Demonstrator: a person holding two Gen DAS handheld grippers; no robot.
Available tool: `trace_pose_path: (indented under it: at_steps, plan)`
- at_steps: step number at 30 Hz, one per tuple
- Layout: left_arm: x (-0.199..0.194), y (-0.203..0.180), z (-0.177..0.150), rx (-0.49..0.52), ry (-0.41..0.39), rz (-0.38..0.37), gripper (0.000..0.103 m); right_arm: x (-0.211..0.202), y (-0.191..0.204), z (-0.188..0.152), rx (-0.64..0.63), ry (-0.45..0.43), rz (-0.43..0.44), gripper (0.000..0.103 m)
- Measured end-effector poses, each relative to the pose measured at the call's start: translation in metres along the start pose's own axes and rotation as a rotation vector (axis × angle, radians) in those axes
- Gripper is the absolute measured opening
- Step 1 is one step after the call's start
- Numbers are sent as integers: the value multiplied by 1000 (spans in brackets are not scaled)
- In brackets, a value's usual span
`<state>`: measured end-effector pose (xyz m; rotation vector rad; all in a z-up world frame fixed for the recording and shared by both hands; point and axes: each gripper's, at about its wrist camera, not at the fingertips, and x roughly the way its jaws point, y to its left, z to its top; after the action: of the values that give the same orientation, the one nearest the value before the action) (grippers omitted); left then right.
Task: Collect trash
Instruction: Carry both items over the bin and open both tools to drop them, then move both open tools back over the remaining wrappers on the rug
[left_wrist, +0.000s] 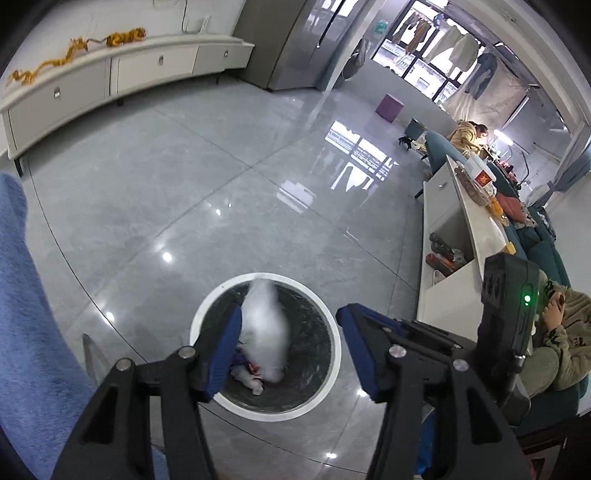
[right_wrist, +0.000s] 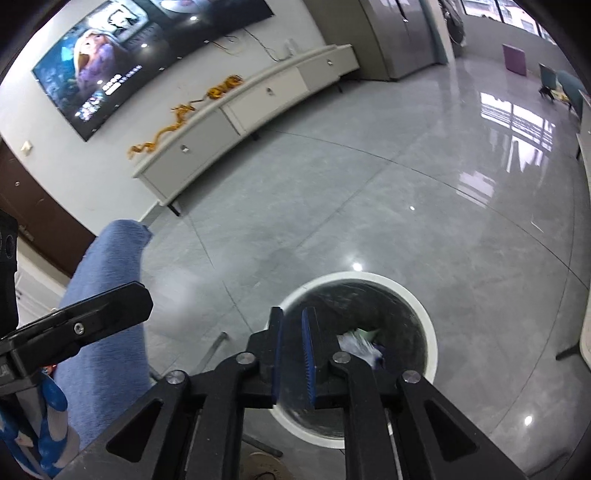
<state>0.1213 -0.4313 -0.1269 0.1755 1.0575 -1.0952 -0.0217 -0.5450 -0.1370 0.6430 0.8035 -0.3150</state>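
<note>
Dropping looks like the step in hand: left gripper (left_wrist: 288, 347) hangs with jaws wide over the white-rimmed bin (left_wrist: 332, 354), and a blurred white wad (left_wrist: 266, 332) seems to be falling between them onto other scraps inside. Right gripper (right_wrist: 293, 354), nearly closed and holding nothing, hovers at the bin's rim. Next comes finding more litter across the glossy grey tile floor (left_wrist: 184, 184), near the long white cabinet (left_wrist: 110, 77)

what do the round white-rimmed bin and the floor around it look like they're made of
Round white-rimmed bin: probably smooth matte plastic, lined with a crinkly dark film bag. Glossy grey floor: likely polished tile, given the thin joint lines and mirror-like window reflections.
</note>
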Motion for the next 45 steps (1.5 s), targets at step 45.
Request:
trace_pose_path:
  at_steps: [45]
  plan:
    - [-322,92,-170,-237,-697,675,69,-113,199,-73,-405,-217,107,52]
